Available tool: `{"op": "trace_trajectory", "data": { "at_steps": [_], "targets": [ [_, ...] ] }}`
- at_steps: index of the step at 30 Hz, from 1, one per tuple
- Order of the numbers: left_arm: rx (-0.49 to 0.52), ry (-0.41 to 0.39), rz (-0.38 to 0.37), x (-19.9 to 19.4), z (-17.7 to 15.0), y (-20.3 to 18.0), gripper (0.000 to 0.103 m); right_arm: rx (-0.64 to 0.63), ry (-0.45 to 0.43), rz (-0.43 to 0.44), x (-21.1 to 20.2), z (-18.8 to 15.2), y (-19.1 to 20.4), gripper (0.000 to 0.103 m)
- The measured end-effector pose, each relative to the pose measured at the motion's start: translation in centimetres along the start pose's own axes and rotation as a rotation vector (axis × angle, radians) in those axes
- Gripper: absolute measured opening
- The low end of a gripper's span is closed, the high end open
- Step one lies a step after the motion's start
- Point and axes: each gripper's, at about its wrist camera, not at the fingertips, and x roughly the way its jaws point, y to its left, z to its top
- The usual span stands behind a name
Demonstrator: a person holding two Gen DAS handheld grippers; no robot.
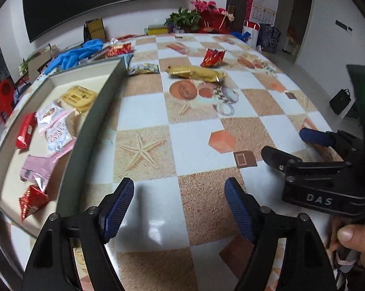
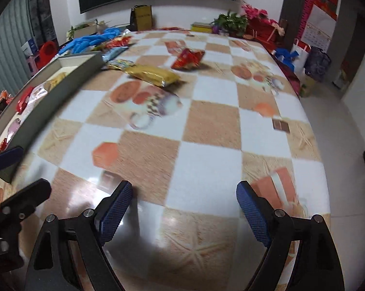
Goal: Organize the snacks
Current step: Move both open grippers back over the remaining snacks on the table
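A shallow grey box (image 1: 102, 101) lies at the left of the table and holds several snack packets, red, white-pink, yellow and pink; it also shows in the right wrist view (image 2: 61, 92). Loose on the table further back lie a gold packet (image 1: 197, 72) (image 2: 153, 74), a red packet (image 1: 212, 58) (image 2: 188, 59) and a striped packet (image 1: 143, 69) (image 2: 118, 64) by the box's far corner. My left gripper (image 1: 180, 208) is open and empty above the near table. My right gripper (image 2: 182, 211) is open and empty, and shows at the right of the left wrist view (image 1: 289, 143).
The table (image 1: 143, 111) has a checkered seaside-print cover. Blue gloves (image 1: 73, 54) and more packets (image 1: 117, 49) lie behind the box. Flowers (image 1: 202, 17), boxes and bags stand at the far edge. The table's right edge drops to the floor (image 2: 347, 145).
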Motion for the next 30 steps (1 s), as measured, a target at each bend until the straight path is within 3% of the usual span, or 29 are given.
{"op": "trace_trajectory", "data": {
  "at_steps": [1,3,13,30],
  "targets": [
    [0.005,0.005,0.008,0.43,-0.02,0.00,0.080,0.007,-0.003,0.002,0.07,0.07,-0.19,0.089],
    [0.009,0.001,0.016,0.74,-0.33,0.15,0.081,0.001,0.008,0.029,0.37,0.10,-0.08,0.103],
    [0.007,-0.010,-0.003,0.94,-0.62,0.23,0.090,-0.013,0.010,0.019,0.86,0.18,0.30,0.103],
    [0.007,-0.011,-0.003,0.96,-0.63,0.18,0.091,-0.014,0.010,0.020,0.85,0.19,0.33,0.103]
  ]
}}
